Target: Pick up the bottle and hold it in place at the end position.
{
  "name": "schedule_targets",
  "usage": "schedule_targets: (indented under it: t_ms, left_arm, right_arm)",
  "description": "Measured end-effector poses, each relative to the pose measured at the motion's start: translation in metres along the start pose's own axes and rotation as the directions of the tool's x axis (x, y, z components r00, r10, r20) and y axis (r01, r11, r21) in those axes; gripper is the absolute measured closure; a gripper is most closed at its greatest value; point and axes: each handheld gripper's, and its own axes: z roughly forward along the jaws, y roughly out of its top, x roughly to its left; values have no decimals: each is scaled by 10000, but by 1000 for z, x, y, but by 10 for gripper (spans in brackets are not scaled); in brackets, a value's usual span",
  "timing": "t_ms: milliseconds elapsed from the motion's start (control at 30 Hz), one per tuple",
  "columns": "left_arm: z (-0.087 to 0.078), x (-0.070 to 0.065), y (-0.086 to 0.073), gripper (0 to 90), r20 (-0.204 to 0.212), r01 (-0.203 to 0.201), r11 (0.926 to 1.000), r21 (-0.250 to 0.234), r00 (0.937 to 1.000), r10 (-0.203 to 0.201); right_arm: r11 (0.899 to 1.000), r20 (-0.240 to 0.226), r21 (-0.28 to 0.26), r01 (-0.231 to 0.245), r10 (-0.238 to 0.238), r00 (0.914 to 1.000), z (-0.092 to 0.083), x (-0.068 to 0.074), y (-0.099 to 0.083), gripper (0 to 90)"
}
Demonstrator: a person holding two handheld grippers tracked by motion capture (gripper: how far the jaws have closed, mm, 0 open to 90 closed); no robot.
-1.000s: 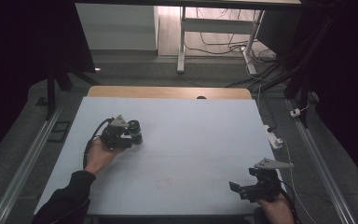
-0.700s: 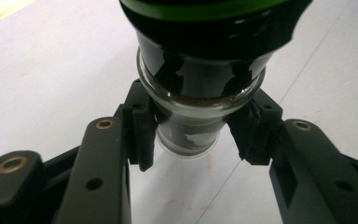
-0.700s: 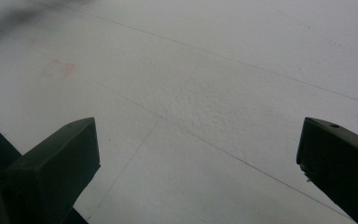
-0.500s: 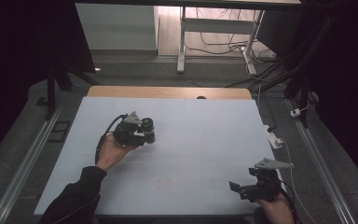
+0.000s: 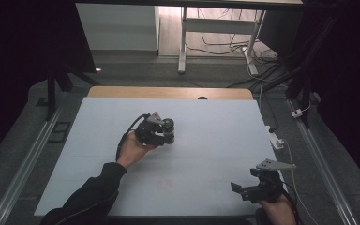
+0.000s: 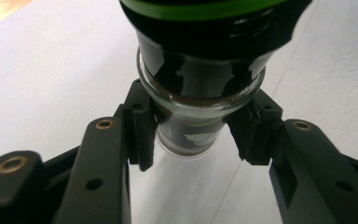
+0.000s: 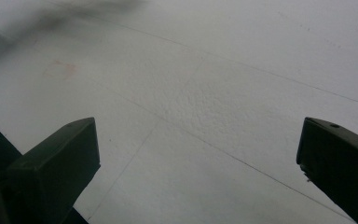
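Glass jar is riding in the left tongs near the tabletop's middle

Glass is showing clearly in the left gripper view: a small jar [image 6: 196, 100] with a dark, green-banded lid and dark contents is sitting clamped between the two black jaws of the left tongs [image 6: 193, 135], which are pinching its narrow lower body just beneath the flared shoulder. In the high view, the left tongs [image 5: 168, 132] are holding the jar [image 5: 168, 125] near the middle of the pale tabletop [image 5: 215, 136]. The right tongs [image 5: 240, 189] are waiting at the near right corner, and the right gripper view is showing their jaws spread wide with nothing between them. Judging by the material, the jar is probably rigid, smooth and breakable, so the grip under the shoulder seems sensible: that ledge should be stopping it from slipping downward. Squeezing harder looks needless and could be risking a crack.
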Motion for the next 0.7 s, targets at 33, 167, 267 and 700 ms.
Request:
schedule_targets:
  t_ms: [33,167,267,700]
  left_arm:
    - [3,0,0,542,-29,-10,10000,32,10000,10]
    - [12,1,1,542,-45,-44,10000,62,10000,44]
    - [17,2,0,542,-123,-42,10000,80,9999,43]
    - [30,9,-9,542,-504,23,9999,155,9987,-15]
  right_arm:
    - [10000,8,-14,2,-2,10000,0,0,0,0]
    - [10000,25,-77,-11,11,10000,-1,0,0,0]
    - [9999,57,-113,-9,10,10000,-1,0,0,0]
    - [9999,24,-53,110,-110,9999,-1,1,0,0]
